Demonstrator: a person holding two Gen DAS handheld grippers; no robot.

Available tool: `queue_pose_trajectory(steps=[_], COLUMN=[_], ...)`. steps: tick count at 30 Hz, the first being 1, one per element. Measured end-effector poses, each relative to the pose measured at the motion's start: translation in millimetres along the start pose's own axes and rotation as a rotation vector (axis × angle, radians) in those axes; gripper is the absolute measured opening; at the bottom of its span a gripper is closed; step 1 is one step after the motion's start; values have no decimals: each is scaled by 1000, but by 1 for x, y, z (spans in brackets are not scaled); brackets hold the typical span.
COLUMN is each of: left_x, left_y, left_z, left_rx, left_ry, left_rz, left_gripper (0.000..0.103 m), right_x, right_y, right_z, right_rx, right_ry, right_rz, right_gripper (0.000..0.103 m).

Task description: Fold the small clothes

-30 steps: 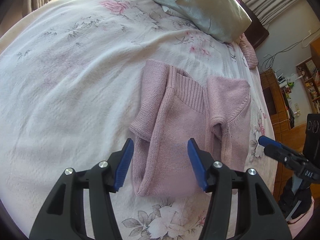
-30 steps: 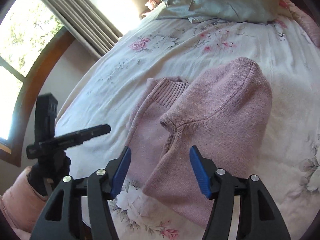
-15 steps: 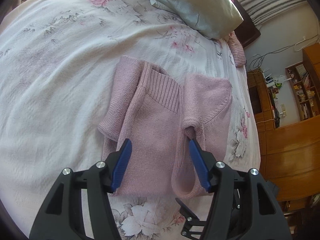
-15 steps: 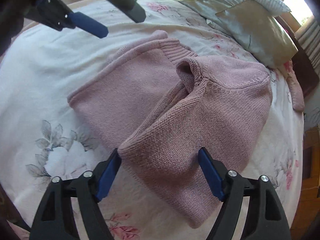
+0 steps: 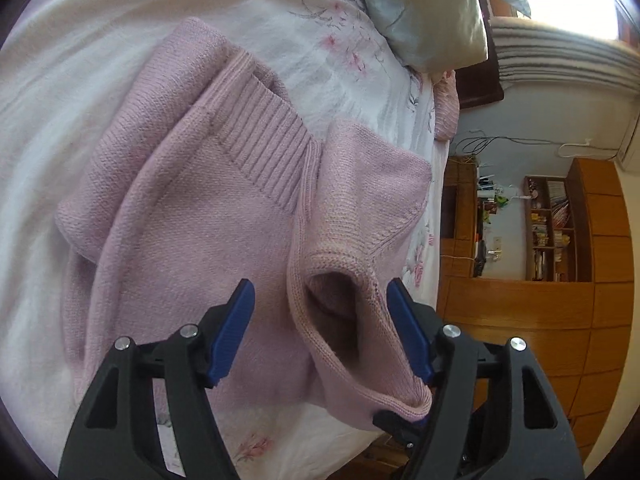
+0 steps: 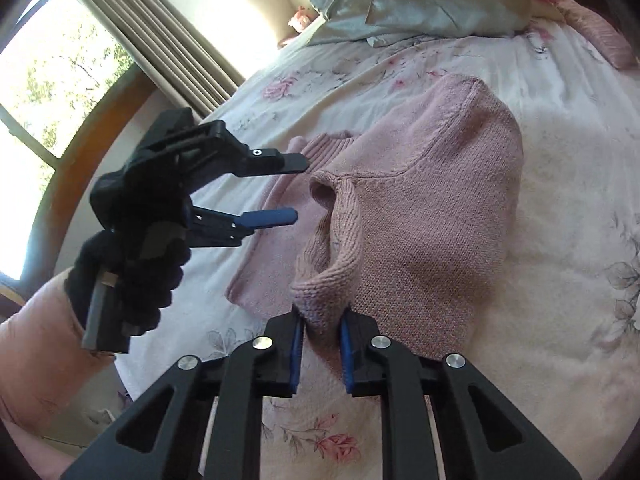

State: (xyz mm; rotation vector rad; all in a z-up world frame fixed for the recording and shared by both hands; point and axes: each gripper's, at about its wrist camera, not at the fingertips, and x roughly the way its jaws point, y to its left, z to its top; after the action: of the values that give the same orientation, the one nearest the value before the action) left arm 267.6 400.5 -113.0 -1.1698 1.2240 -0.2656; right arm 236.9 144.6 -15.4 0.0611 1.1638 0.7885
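A pink knit sweater (image 5: 192,264) lies on the floral bedspread (image 5: 48,92) with both sleeves folded in over its body. My left gripper (image 5: 320,292) hovers open just above the sweater's lower right part, over a gaping sleeve cuff, with nothing between its blue pads. In the right wrist view the sweater (image 6: 432,208) has a bunched fold of its near hem pinched in my right gripper (image 6: 322,320), which is shut on it. The left gripper (image 6: 294,189) shows there too, open, held by a dark-gloved hand (image 6: 132,276) above the sweater's left side.
Silvery pillows (image 6: 440,4) lie at the head of the bed, with another pink garment (image 6: 600,36) beside them. Wooden cabinets and shelves (image 5: 528,320) stand past the bed's right edge. A curtained window (image 6: 40,80) is on the left. A pink sleeve (image 6: 36,344) shows at lower left.
My right gripper went from open over the near hem to shut on a fold of it. My left gripper moved in lower and closer over the sweater and stayed open.
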Motion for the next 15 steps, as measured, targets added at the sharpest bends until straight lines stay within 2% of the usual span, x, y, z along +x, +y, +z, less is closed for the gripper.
queue_pose_trajectory(steps=[6, 9, 13, 14, 15], left_x=[39, 49, 66, 69, 72], left_y=[3, -5, -19, -20, -22], left_z=[13, 17, 26, 28, 30], left_rx=[-90, -83, -65, -56, -46], left_ry=[52, 55, 80, 84, 85], left_rz=[-32, -68, -55, -41, -27], left_gripper=[71, 71, 70, 66, 54], right_x=[-19, -20, -18, -16, -16], right_y=[-6, -7, -5, -6, -5], right_z=[-4, -6, -5, -3, -3], right_rx=[30, 27, 20, 19, 19], right_ry=[-42, -43, -41, -41, -41], right_rz=[40, 46, 51, 54, 54], right_gripper=[15, 15, 15, 15, 15])
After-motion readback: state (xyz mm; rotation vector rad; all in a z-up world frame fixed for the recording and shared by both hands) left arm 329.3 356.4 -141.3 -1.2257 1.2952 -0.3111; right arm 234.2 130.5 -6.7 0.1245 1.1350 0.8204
